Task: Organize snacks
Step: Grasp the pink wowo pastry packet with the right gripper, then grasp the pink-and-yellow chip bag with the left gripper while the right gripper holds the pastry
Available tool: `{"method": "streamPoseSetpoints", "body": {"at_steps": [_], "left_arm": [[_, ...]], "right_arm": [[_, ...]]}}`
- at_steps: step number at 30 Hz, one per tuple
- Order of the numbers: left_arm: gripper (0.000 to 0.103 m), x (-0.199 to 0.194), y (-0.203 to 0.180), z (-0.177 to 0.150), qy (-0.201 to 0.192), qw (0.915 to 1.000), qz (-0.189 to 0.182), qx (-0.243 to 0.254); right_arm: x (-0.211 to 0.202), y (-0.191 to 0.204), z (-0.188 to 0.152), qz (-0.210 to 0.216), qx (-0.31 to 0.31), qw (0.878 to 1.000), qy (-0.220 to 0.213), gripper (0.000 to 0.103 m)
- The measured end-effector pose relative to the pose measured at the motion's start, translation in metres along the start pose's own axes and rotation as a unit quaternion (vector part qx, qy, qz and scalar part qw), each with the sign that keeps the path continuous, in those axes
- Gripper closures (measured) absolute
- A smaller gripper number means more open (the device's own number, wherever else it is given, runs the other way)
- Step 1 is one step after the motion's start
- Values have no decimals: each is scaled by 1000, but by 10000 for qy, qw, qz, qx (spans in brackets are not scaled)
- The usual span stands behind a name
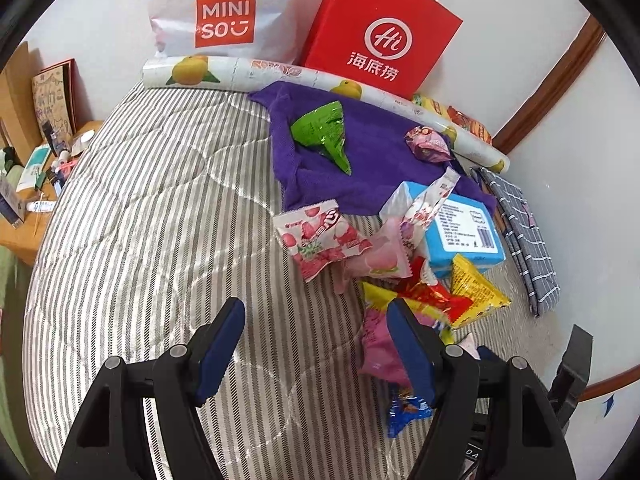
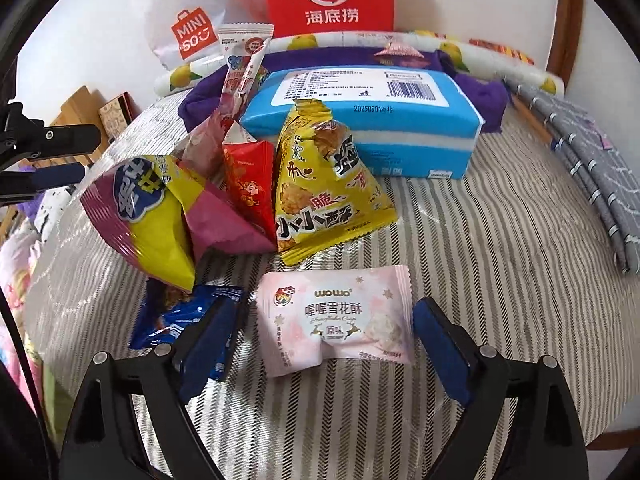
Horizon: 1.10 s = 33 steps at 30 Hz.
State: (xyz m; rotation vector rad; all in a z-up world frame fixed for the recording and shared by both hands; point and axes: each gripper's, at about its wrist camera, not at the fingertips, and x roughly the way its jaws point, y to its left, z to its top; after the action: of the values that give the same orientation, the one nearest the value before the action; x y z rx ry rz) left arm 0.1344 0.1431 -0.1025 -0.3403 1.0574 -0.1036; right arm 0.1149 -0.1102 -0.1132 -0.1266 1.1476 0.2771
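Note:
A heap of snack packets lies on the striped quilt [image 1: 160, 220]. My right gripper [image 2: 326, 308] is open and low over the quilt. A pale pink snowflake-crisp packet [image 2: 336, 320] lies flat between its fingers, and the pads do not touch it. Behind it stand a yellow triangular packet [image 2: 324, 192], a red packet [image 2: 248, 184] and a purple-and-yellow chip bag [image 2: 148, 216]. A blue packet [image 2: 180, 316] lies under the left finger. My left gripper [image 1: 316, 312] is open with only bare quilt between its fingers. Its right finger is beside a pink bag [image 1: 380, 344]. A green packet [image 1: 324, 132] rests on a purple towel [image 1: 380, 176].
A blue tissue pack [image 2: 372, 128] lies behind the heap. A red paper bag [image 1: 380, 28], a white Miniso bag [image 1: 224, 12] and a fruit-print roll [image 1: 280, 76] line the wall. Folded grey cloth [image 1: 524, 240] lies at the right, and a cluttered wooden desk [image 1: 24, 216] at the left.

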Motion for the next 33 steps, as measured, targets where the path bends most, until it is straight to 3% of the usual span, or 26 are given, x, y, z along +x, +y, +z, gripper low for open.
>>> {"method": "streamPoseSetpoints", "body": {"at_steps": [2,6,8,11,16,25,33], "left_arm": [[31,2,2,-2,29,10000,22,-12],[31,4,4,-5,33,10000,15,-23],[31,2,3,-6,-14,10000,-44,-16],[31,-4,2,-8,-103,9999,-127,41],[31,-11,-4,-7,-248,9994,-154,163],[31,3,-33,-10,-135,9973,-564,443],[31,17,-57,-5,22,9954,-466,835]], "right_arm": [[1,5,-4,-247,-254,9994,-61,23],[-2,4,-8,-231,-358,9988,-222,26],[-4,1,-9,-150,-391,9987,-274,44],[-6,-4,-12,-68,-376,9989,-279,49],[-11,-16,-11,4,-313,9989,-336,51],[-25,-40,-7,-158,-121,9983,-539,51],[-25,-56,-9,-130,-6,9984,-559,51]]}}
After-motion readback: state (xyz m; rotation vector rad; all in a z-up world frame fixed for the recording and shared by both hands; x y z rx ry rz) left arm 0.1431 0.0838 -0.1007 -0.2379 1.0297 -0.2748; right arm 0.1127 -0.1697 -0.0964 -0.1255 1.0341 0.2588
